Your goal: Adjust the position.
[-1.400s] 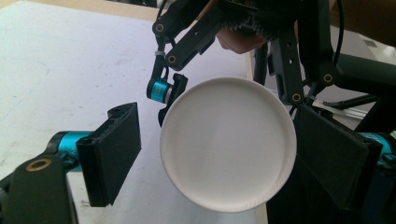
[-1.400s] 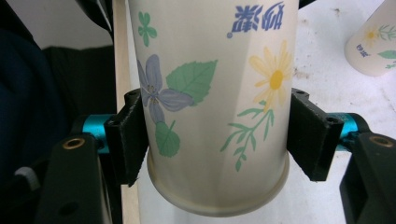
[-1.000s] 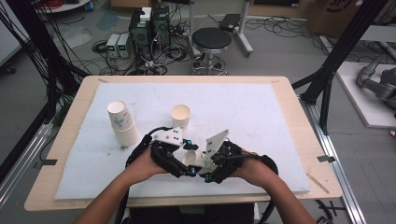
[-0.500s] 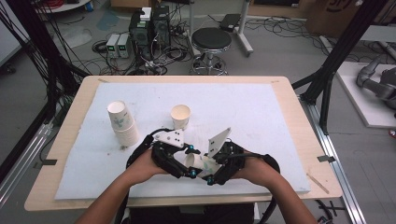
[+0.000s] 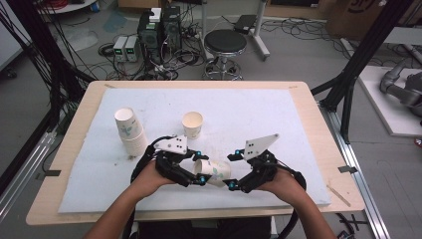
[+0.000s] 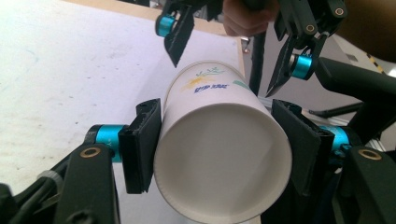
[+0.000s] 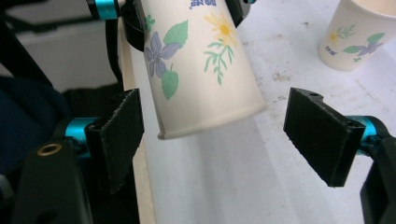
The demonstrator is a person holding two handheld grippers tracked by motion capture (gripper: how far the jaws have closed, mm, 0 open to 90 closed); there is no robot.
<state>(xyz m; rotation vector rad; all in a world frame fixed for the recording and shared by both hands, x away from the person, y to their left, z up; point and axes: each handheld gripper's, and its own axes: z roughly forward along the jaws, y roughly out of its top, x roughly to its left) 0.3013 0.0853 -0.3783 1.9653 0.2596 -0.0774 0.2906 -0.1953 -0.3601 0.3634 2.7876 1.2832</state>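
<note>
1. Your left tool (image 5: 199,175) is clamped on a paper cup (image 5: 215,172). In the left gripper view both pads press the cup wall near the rim, one each side, w/ the open mouth (image 6: 219,163) facing that camera.
2. Its jaws have just been closing, w/ the cup between them; now they're tight on it.
3. Cup lies tipped on its side, held near the front edge of the counter (image 5: 64,149), about mid-width. Can't tell if it's touching the white mat (image 5: 249,109) or lifted off it.
4. Rim end is in your left tool; base end points toward your right tool (image 5: 233,172).
5. Your right tool is wide open, holding nothing. In the right gripper view the cup's base (image 7: 210,123) sits between the two pads (image 7: 322,135), closer to the left-hand one, w/ clear gaps on both sides: no contact.
6. Cup print: blue flower, green leaves and a yellow flower on the side facing the right tool's camera.
7. Second cup (image 5: 192,124) stands upright, mouth up, just behind your tools, nearer the counter's middle.
8. Stack of cups (image 5: 130,132) sits upside down toward the left edge, well apart from the held cup.
9. Both your hands are low at the front edge, tools angled in toward each other.
</note>
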